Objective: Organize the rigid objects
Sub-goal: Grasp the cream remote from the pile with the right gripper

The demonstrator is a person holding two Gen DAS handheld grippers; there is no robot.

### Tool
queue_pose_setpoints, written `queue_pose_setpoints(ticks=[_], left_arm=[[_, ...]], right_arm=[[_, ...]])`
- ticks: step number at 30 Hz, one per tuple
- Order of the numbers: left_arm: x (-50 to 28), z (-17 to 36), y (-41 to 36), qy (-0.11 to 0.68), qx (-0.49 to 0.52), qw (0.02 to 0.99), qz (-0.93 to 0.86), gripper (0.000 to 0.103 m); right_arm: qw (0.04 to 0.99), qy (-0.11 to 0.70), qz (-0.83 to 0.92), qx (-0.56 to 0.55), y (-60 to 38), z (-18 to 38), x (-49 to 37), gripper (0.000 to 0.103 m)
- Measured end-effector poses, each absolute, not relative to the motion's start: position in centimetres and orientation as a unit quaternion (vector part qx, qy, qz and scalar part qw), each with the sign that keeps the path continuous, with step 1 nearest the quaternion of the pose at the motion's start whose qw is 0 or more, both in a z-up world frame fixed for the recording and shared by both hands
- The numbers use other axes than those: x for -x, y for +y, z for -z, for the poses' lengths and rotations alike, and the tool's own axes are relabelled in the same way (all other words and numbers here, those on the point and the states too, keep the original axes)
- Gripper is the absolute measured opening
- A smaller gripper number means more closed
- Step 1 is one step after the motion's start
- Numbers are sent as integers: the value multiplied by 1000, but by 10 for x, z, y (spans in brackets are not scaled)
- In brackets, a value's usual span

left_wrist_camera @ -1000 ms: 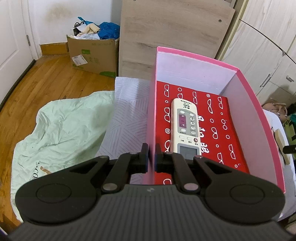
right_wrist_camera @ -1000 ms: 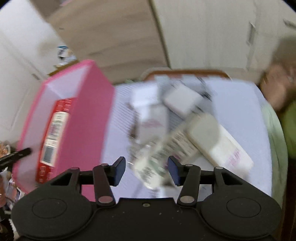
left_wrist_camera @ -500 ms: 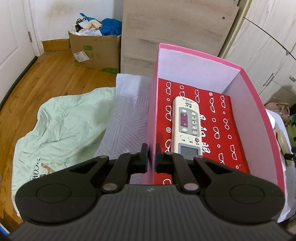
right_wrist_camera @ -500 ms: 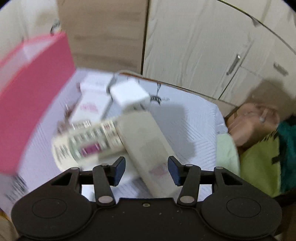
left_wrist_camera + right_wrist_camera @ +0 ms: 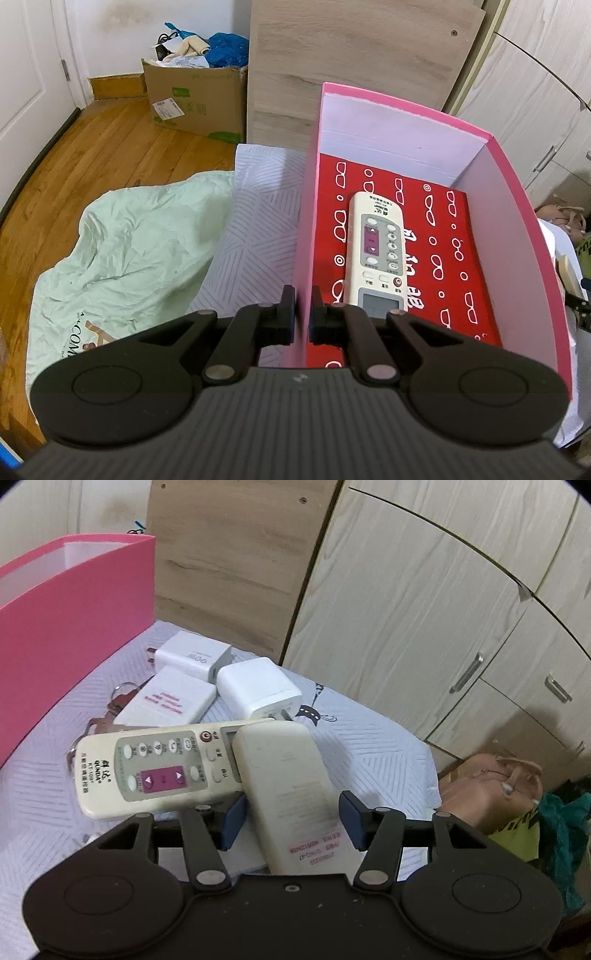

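Left gripper fingers clamped on pink box side wall, one remote inside. Right gripper fingers opening around face-down remote beside the box, pads not touching.

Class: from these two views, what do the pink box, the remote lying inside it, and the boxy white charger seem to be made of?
Pink box: probably cardboard, matte; thin flat walls, sharp folded corners.
Remote: hard plastic, yellowed cream, slight sheen; buttons likely rubber.
White charger: smooth moulded plastic, satin; rounded edges, metal prongs.
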State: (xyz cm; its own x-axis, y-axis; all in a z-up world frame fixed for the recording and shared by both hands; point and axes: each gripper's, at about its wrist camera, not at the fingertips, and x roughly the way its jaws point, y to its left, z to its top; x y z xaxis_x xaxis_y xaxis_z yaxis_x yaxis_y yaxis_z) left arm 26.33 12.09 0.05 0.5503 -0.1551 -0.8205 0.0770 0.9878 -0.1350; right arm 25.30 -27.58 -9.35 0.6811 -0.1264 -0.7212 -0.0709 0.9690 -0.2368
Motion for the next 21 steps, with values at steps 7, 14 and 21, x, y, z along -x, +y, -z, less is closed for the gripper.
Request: queue_pose_setpoints(ticks=[7, 14, 21], left_arm=[[-263, -1, 123, 471, 44, 878, 69, 6], [-263, 0, 124, 472, 46, 878, 70, 7], [-263, 1, 124, 472, 47, 877, 71, 7]], right_arm=[[913, 394, 12, 104, -285, 96, -254, 68], [916, 391, 0, 91, -289, 81, -252, 33], [917, 396, 27, -39, -323, 65, -251, 23]])
